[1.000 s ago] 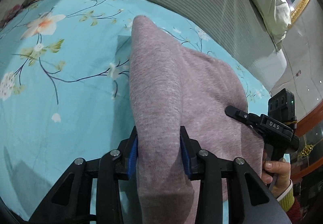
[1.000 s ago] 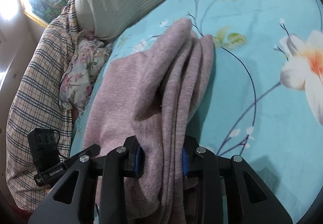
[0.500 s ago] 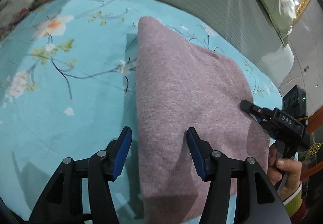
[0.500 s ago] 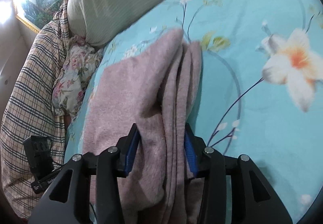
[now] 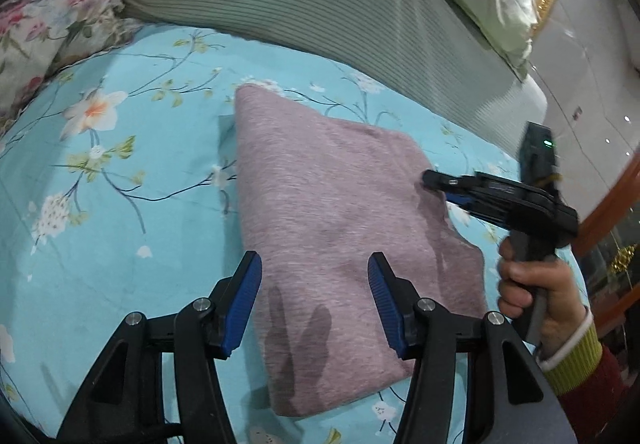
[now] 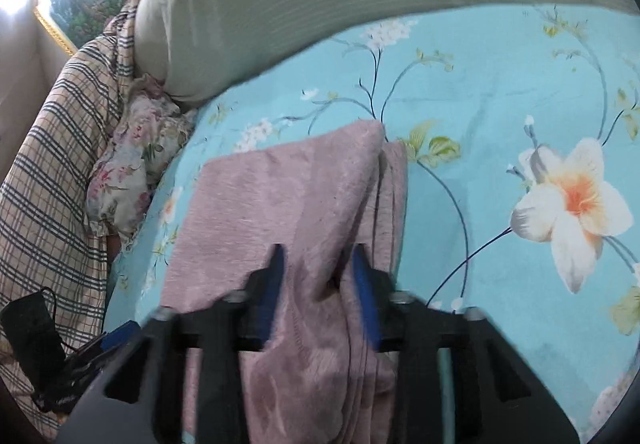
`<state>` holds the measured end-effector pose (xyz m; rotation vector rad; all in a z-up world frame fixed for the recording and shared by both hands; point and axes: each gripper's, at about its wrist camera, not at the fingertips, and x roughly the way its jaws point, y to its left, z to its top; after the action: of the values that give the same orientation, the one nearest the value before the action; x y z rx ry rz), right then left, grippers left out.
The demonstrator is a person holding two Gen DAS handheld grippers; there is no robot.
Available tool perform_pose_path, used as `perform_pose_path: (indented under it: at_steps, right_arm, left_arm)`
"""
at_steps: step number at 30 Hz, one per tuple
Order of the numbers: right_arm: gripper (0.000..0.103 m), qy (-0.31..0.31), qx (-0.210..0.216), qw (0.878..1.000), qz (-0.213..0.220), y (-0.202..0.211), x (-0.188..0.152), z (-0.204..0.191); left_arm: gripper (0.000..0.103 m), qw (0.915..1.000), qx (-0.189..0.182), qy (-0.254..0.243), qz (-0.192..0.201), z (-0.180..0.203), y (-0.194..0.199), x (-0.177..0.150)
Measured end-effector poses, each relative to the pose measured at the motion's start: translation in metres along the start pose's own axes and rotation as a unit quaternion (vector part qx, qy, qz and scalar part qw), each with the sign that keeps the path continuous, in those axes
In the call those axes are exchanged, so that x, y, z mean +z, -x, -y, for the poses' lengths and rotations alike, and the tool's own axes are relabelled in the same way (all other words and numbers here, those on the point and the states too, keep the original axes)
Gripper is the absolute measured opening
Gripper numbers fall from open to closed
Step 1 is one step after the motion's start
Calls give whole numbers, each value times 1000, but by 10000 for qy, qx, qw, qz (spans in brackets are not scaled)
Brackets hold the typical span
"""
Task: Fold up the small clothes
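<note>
Pink knit garment (image 5: 336, 220): soft, light, limp, judged likely to sag; best taken at a folded edge or corner. It lies folded on the floral sheet (image 5: 120, 204). Left gripper (image 5: 315, 300) spread wide, empty, garment at 12 o'clock. Right gripper (image 6: 319, 272) part-spread astride the layered edge at 12 o'clock, apparently unclamped.

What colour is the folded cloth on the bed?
The cloth is a dusty mauve pink, plain, without pattern. The left wrist view shows it best.
</note>
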<state>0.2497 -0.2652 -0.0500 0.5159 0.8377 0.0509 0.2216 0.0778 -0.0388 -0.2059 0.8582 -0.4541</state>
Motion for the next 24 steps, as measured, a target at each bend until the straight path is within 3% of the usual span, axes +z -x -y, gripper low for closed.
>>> perform_pose_path:
  at_steps: [2,3,8,12,14,18,21,24]
  right_arm:
    - [14,66,66,10000,-16,-3,4,-3]
    - [7,97,88,9999,-10,-3,7,-5]
    - [7,-107,380,9982,442,25,28,3]
    - [10,-199,247,9995,-32,5,24,19]
    - [11,-295,244,9992,-128,5,14,23]
    - [12,-184,406,9989,127,43,-12,11]
    - [12,77,652,9978,125,69,-48,-3]
    - [12,393,618,9973,-47,82,-88,-8]
  left_arm:
    - [55,10000,-56,-59,-24,3,-2,0]
    - [54,9999,-93,-81,-35,5,-3,-1]
    - [50,9987,-317,-339,-213,17,-11,-3]
    - [50,9981,-205,-383,-440,16,-27,-12]
    - [50,9981,-137,-318,-513,12,-31,-18]
    - [50,9982,-188,-254,-506,7,-20,-22]
    - [50,9983,-126,-330,-471,4,-6,-30]
    - [50,9984,65,-309,-465,-1,5,-43]
